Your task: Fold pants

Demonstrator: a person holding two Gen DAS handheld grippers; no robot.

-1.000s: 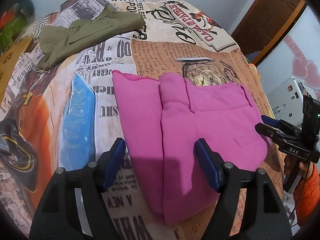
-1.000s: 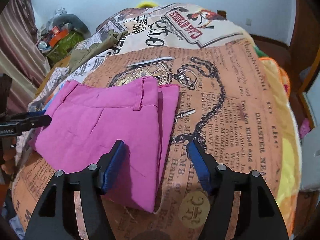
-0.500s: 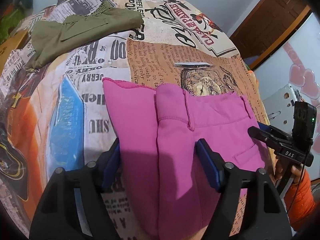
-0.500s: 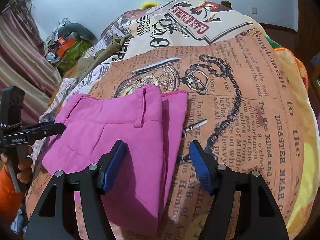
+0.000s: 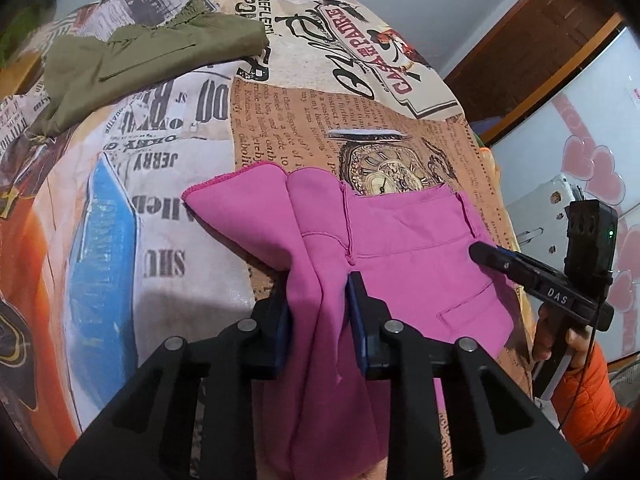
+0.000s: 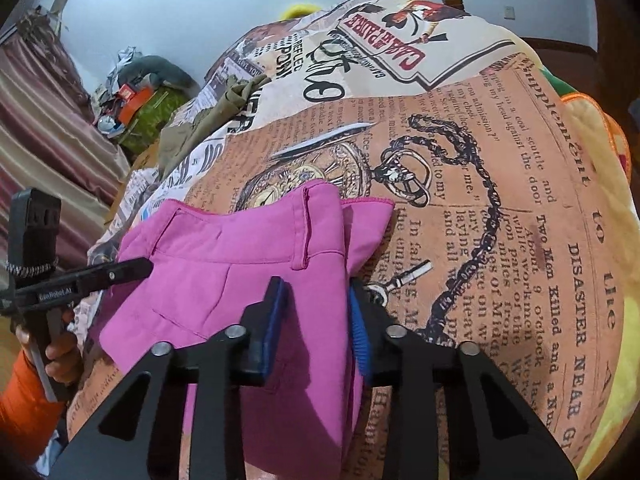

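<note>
Closing narrow, both grippers' jaws pinch bunched folds of the pink pants (image 5: 400, 248).

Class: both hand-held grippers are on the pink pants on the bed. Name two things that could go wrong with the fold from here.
1. The left hand-held gripper is closing on a bunched ridge of the pink pants, so the crease may set crooked.
2. The right hand-held gripper is also closing on gathered cloth near one edge; it may catch only some layers, and the rest could slide apart on the bedspread.

Soft indoor light, fisheye-warped edges
</note>
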